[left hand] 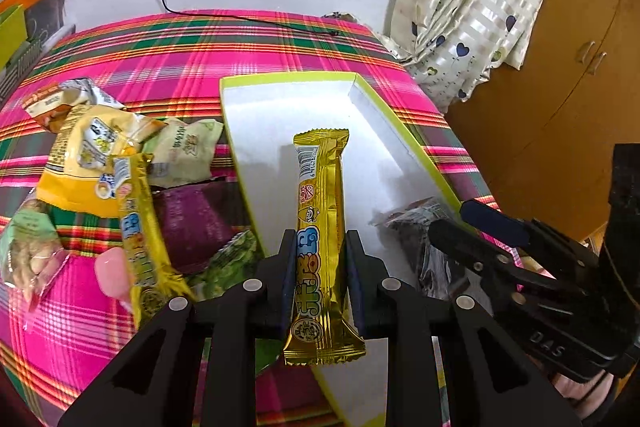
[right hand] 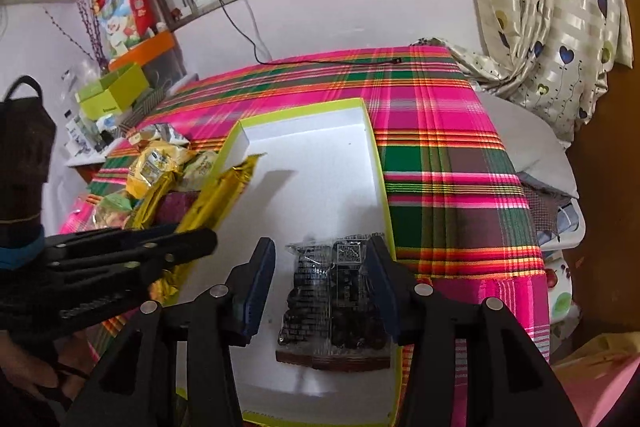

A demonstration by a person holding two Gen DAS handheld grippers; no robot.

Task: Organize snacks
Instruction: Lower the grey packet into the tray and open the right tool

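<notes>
Plaid bench (left hand: 180, 59) carries our white box (left hand: 280, 115), snack pile (left hand: 100, 163) beside. Left gripper (left hand: 322, 247) fingers clench gold bar (left hand: 320, 227) mid-length above box: light, crinkly, slippery; we judge middle hold best. Right gripper (right hand: 322, 267) fingers released, straddling dark packet (right hand: 336, 299) lying in box.

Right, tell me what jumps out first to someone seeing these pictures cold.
The loud pink plaid tablecloth fills both views, with a shallow white box with a lime-green rim lying open on it. The left gripper is shut on a gold-wrapped snack bar over the box, while the right gripper stands open around a dark snack packet lying inside it. A jumbled pile of snack packets sits left of the box.
</notes>
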